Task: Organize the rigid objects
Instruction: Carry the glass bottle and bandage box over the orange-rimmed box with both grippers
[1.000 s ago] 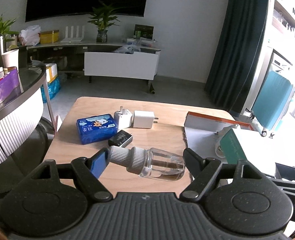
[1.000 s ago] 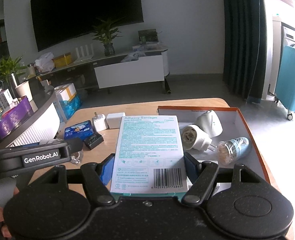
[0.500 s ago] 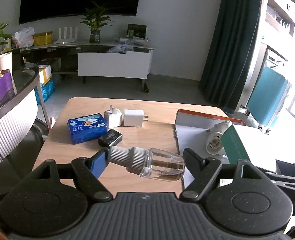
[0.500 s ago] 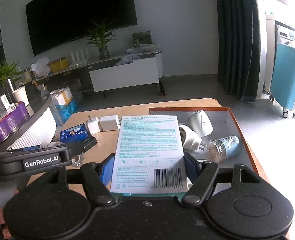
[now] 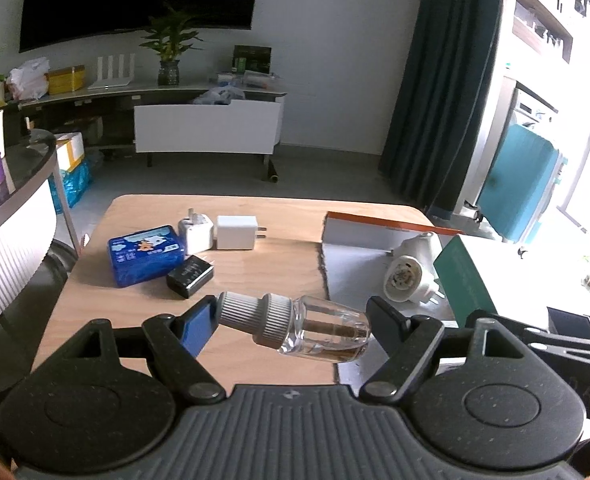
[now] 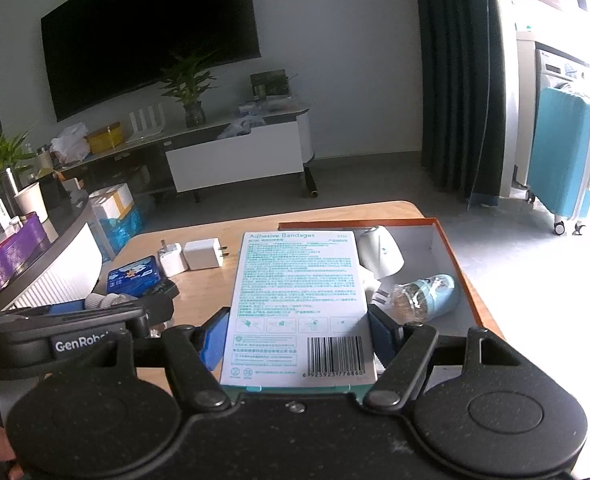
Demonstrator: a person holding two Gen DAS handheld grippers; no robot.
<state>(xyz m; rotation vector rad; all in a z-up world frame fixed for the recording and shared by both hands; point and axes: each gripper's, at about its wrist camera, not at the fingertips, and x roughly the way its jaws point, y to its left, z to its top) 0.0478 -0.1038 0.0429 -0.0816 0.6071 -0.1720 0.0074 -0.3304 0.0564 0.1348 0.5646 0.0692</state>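
Brightness: moderate indoors, dim at 9 to 11 o'clock.
Light source: daylight from the window (image 5: 587,184) at 3 o'clock, blown out to white in the left wrist view.
Glare: a pale sheen on the wooden table (image 5: 255,276); highlights on the clear bottle (image 5: 323,330).
Shadows: soft and short under the blue tin (image 5: 146,254).
Distortion: fisheye bending of the curtain (image 6: 455,80) and walls at the edges.
Focus: sharp centre, softer rim; television (image 6: 147,36) plain black.
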